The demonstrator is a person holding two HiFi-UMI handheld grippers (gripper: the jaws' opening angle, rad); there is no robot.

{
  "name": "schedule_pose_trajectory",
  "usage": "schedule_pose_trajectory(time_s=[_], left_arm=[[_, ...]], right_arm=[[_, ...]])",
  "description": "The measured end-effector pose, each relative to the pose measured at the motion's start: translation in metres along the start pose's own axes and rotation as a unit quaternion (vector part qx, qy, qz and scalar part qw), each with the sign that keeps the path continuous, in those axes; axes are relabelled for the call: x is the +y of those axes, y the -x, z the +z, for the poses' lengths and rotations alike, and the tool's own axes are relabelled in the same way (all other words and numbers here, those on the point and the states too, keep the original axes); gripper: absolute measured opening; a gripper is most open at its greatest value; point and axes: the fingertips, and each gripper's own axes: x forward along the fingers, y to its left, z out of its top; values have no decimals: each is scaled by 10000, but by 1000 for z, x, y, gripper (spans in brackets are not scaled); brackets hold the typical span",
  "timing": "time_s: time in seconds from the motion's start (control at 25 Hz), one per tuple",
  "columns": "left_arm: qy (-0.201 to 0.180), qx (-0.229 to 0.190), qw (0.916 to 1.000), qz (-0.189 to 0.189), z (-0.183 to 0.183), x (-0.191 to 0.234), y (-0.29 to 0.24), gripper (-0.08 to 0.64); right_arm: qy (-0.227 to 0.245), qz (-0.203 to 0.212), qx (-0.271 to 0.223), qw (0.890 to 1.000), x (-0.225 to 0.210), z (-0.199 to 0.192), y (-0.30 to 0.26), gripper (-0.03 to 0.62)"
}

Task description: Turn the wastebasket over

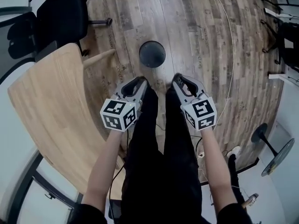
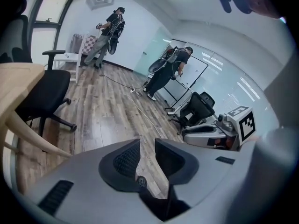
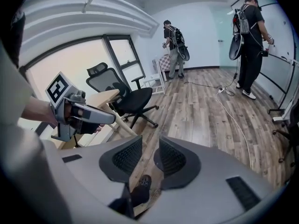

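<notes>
In the head view the wastebasket (image 1: 152, 53) is a dark round shape on the wood floor, just ahead of both grippers. I cannot tell whether its mouth faces up or down. My left gripper (image 1: 141, 82) and right gripper (image 1: 178, 79) are held side by side over my legs and point down toward it, still apart from it. In the left gripper view the left gripper (image 2: 147, 146) shows a narrow gap with only floor behind it. The right gripper (image 3: 150, 144) stands the same way, with nothing between its pads. Neither gripper view shows the wastebasket.
A light wooden table (image 1: 51, 101) lies close on my left, with a black office chair (image 1: 60, 17) beyond it. A thin cable (image 1: 230, 45) runs along the floor on the right, near a round stand base (image 1: 278, 155). Two people (image 2: 110, 31) (image 2: 168, 71) stand far across the room.
</notes>
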Motion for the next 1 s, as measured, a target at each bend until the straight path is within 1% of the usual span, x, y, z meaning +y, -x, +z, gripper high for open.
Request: schedule_pose_trajectory(time_s=[0.04, 0.12, 0.28, 0.52, 0.72, 0.84, 1.0], left_arm=[[46, 26, 10000, 43, -7, 5, -8, 110], [195, 92, 9996, 165, -21, 20, -25, 120], [531, 175, 9976, 400, -53, 48, -59, 171], [756, 256, 9944, 694, -88, 75, -112, 210], [719, 294, 9944, 717, -115, 95, -149, 251], [835, 241, 9940, 663, -129, 112, -167, 272], [990, 300, 9924, 667, -148, 140, -189, 290]], right_arm=[[-10, 46, 39, 10000, -5, -7, -8, 113], [-15, 120, 117, 9999, -14, -20, -25, 118], [-76, 261, 218, 9994, -34, -49, -57, 135], [-227, 428, 369, 9981, -71, -91, -98, 182], [-343, 757, 445, 9955, -86, -128, -135, 192], [-335, 819, 606, 9942, -96, -145, -159, 210], [-607, 958, 688, 9912, -110, -158, -192, 222]])
